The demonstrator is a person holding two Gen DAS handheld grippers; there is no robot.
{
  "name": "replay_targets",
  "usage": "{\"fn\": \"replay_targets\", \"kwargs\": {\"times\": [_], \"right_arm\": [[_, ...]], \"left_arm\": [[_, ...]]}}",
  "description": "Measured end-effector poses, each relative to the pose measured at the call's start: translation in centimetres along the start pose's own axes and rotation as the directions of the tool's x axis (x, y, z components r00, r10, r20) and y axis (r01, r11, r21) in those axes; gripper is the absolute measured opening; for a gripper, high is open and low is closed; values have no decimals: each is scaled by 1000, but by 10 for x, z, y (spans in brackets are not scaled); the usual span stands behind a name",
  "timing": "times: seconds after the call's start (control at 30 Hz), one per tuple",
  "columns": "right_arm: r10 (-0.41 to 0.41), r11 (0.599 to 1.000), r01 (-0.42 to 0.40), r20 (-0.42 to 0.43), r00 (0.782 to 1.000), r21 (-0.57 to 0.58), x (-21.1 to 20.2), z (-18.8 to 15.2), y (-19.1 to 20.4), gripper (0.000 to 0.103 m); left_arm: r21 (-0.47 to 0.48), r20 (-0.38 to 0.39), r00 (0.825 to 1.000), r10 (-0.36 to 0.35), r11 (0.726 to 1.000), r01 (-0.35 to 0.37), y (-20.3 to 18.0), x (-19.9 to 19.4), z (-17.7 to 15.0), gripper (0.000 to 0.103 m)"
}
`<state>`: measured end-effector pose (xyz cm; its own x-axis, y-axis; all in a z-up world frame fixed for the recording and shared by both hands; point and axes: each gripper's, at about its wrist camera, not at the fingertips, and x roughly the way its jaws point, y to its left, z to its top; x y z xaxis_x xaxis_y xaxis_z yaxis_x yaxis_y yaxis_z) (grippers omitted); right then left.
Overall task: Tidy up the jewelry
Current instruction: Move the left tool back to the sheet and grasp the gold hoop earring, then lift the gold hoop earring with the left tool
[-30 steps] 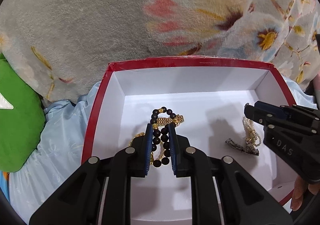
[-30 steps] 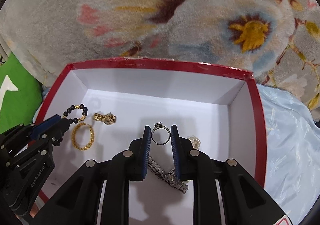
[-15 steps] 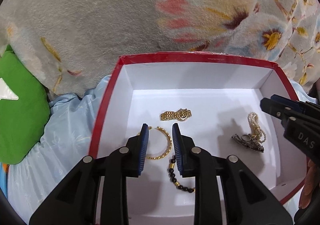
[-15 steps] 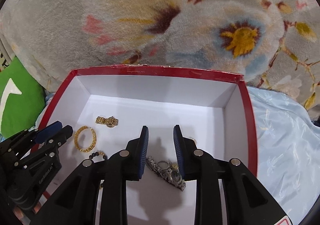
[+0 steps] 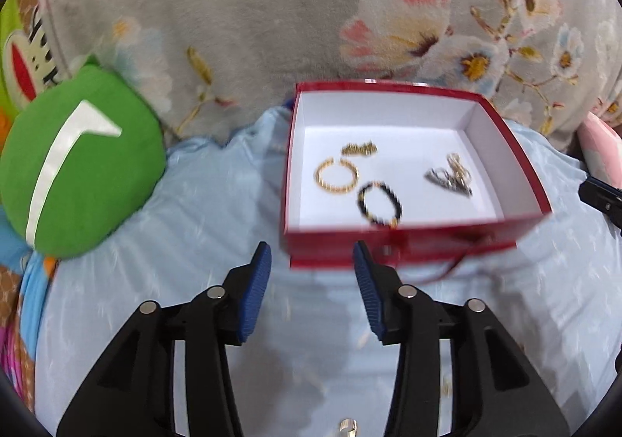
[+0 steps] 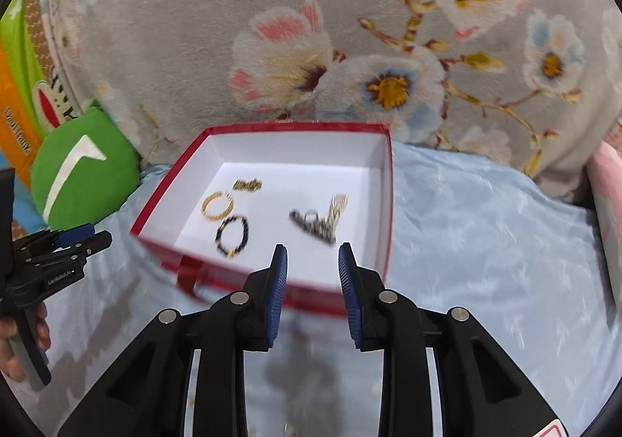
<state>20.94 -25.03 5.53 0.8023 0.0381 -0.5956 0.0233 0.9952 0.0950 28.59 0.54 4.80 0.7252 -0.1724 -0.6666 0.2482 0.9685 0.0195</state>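
So the box (image 5: 408, 246) is red outside, plain white inside. In it: a gold bangle (image 5: 336, 176), a black bead bracelet (image 5: 379, 203) with a gold bit, and a silvery tangle (image 5: 447, 178). It sits on a pale blue sheet (image 5: 202, 211); the blanket (image 6: 194, 28) is grey with pink-and-cream flowers. The cushion (image 5: 77, 161) is bright green with a white stripe.

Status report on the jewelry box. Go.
Left gripper and right gripper open, empty, outside the red box. Gold bangle, black bead bracelet, silver pile inside. Nothing in the way.
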Motion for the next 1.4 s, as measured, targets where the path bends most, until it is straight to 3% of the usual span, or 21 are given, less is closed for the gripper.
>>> {"fn": "replay_targets", "kwargs": {"times": [0.13, 0.3, 0.5, 0.77, 0.9, 1.07, 1.3, 1.4], "right_arm": [[-37, 999, 37, -22, 999, -3, -29, -53, 1, 30], [-66, 998, 67, -80, 995, 8, -39, -116, 6, 30], [-27, 996, 39, -142, 990, 81, -27, -158, 11, 30], [-28, 994, 44, -161, 987, 100, 1, -155, 13, 30], [-27, 994, 44, -171, 985, 97, 19, -149, 17, 30], [-35, 996, 50, -190, 981, 76, 36, -147, 24, 30], [-70, 995, 82, -203, 977, 51, 47, -152, 25, 29], [-91, 995, 98, -202, 975, 26, 48, -152, 28, 17]], "left_arm": [[25, -29, 1000, 9, 1000, -8, 4, -22, -51, 58], [59, -102, 995, 16, 998, -10, -8, -23, -108, 58], [23, -160, 987, -8, 1000, 11, -21, 2, -137, 58], [-18, -172, 985, -12, 1000, 10, -27, 21, -145, 56], [-31, -156, 988, -11, 999, 6, -26, 21, -146, 49], [-40, -146, 989, -28, 999, 23, -23, 19, -146, 21], [-92, -144, 984, -104, 992, 92, -15, 16, -147, 20], [-90, -143, 983, -118, 990, 106, -16, 14, -149, 20]]}}
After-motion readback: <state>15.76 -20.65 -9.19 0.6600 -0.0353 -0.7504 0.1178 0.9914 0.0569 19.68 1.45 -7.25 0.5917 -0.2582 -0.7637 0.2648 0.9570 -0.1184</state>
